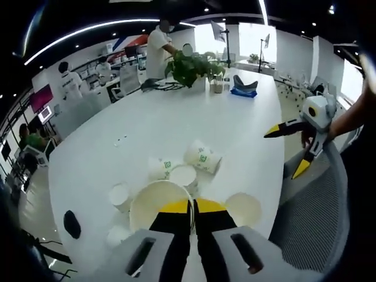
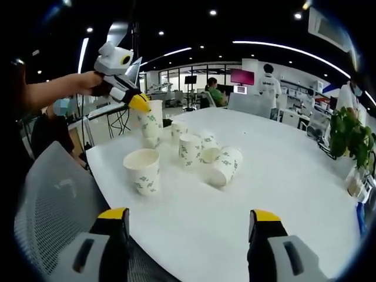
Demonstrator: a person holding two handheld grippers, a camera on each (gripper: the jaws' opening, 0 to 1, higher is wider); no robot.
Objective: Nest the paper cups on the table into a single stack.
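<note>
The paper cups (image 2: 194, 154) on the white table (image 2: 282, 194) look light and easily crushed, best pinched gently at the rim; left gripper (image 2: 140, 103) grips one cup (image 2: 150, 122), right gripper (image 2: 187, 222) gapes wide

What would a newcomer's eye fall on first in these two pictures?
First, the cluster of paper cups near the white table's edge, one tipped on its side. Next, the left claw shut on a cup lifted above the others. The right claw stands open over the table's near edge.
</note>
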